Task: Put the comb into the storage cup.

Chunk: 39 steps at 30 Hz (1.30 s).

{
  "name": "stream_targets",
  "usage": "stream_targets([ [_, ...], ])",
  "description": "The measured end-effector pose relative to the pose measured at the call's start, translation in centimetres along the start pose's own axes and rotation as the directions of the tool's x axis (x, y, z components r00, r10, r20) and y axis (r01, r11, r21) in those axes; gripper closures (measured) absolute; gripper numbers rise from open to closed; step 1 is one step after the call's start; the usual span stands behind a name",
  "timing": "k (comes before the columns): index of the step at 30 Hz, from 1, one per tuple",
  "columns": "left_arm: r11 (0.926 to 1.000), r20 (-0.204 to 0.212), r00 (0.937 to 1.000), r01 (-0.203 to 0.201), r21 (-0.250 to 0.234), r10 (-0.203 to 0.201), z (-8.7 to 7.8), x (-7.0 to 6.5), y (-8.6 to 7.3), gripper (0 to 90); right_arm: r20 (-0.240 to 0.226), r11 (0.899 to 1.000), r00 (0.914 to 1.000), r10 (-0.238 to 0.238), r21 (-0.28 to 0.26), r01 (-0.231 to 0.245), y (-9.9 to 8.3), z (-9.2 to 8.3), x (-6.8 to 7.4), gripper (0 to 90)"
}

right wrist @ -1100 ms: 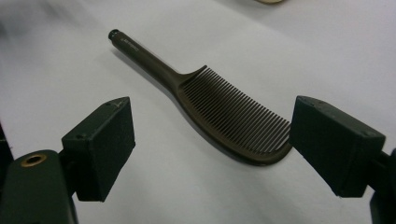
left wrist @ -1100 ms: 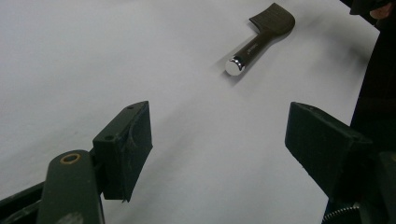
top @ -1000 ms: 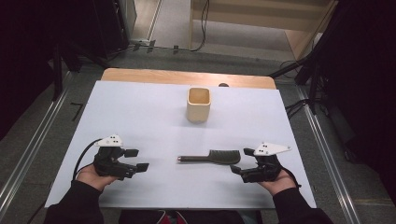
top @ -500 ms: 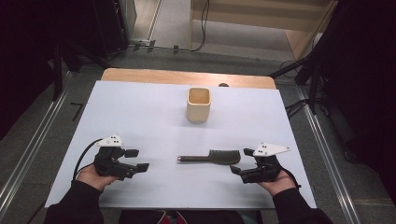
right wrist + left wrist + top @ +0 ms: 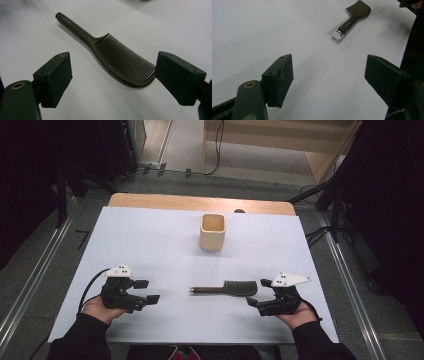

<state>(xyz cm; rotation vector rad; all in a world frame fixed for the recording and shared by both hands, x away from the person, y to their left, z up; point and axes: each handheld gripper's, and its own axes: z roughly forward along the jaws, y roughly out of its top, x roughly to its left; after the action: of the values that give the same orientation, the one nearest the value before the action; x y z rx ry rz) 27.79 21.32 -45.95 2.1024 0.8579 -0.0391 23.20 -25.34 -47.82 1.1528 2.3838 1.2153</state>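
A dark brown comb lies flat on the white table, handle pointing left. In the right gripper view the comb lies just ahead of the jaws, its toothed end nearest. My right gripper rests on the table right of the comb, open, nothing held. My left gripper rests at the front left, open and empty. In the left gripper view the comb lies farther off, its shiny handle end toward me.
A cream square cup stands upright at the middle back of the table. A wooden strip edges the far side. Dark stands and cables sit on the floor around the table.
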Motion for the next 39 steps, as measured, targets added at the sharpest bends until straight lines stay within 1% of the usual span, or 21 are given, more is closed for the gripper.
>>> stream_targets([
  [15,1.0,0.0,1.0,0.001,0.001,-0.001,0.0,0.0,0.0,23.3,-0.004,1.0,1.0,0.003,0.0,-0.003,0.0,0.0,0.0,12.6],
  [24,1.0,-0.001,1.0,0.001,0.0,-0.001,0.0,0.0,0.0,23.3,-0.014,1.0,0.9999,0.007,-0.001,-0.007,0.1,0.1,0.0,12.6],
  [27,1.0,-0.001,1.0,0.002,0.0,-0.002,0.0,0.0,0.0,23.3,-0.021,1.0,0.9997,0.01,-0.012,-0.01,0.4,0.2,-0.1,12.7],
  [29,1.0,-0.002,1.0,0.001,0.0,-0.001,0.0,0.0,0.0,23.3,-0.028,1.0,0.9994,0.021,-0.018,-0.022,0.7,0.5,-0.2,12.7],
  [33,1.0,0.001,1.0,0.002,-0.003,-0.002,0.0,0.0,0.0,23.3,-0.034,0.999,0.9993,0.018,-0.027,-0.019,1.1,0.8,-0.3,13.0],
  [34,1.0,0.0,1.0,0.001,-0.001,-0.001,0.0,0.0,0.0,23.3,-0.034,0.999,0.9993,0.015,-0.038,-0.016,1.2,0.8,-0.3,13.0],
  [35,1.0,0.001,1.0,0.001,-0.002,-0.001,0.0,0.0,0.0,23.3,-0.032,0.999,0.9992,0.024,-0.045,-0.025,1.3,0.9,-0.3,13.0],
  [37,1.0,0.001,1.0,0.001,-0.003,-0.001,0.0,0.0,0.0,23.3,-0.037,0.998,0.9989,0.027,-0.049,-0.029,1.5,1.0,-0.3,13.0],
  [39,1.0,0.001,1.0,0.001,-0.003,-0.001,0.0,0.0,0.0,23.3,-0.035,0.999,0.9992,0.021,-0.047,-0.023,1.8,1.2,-0.4,12.9],
])
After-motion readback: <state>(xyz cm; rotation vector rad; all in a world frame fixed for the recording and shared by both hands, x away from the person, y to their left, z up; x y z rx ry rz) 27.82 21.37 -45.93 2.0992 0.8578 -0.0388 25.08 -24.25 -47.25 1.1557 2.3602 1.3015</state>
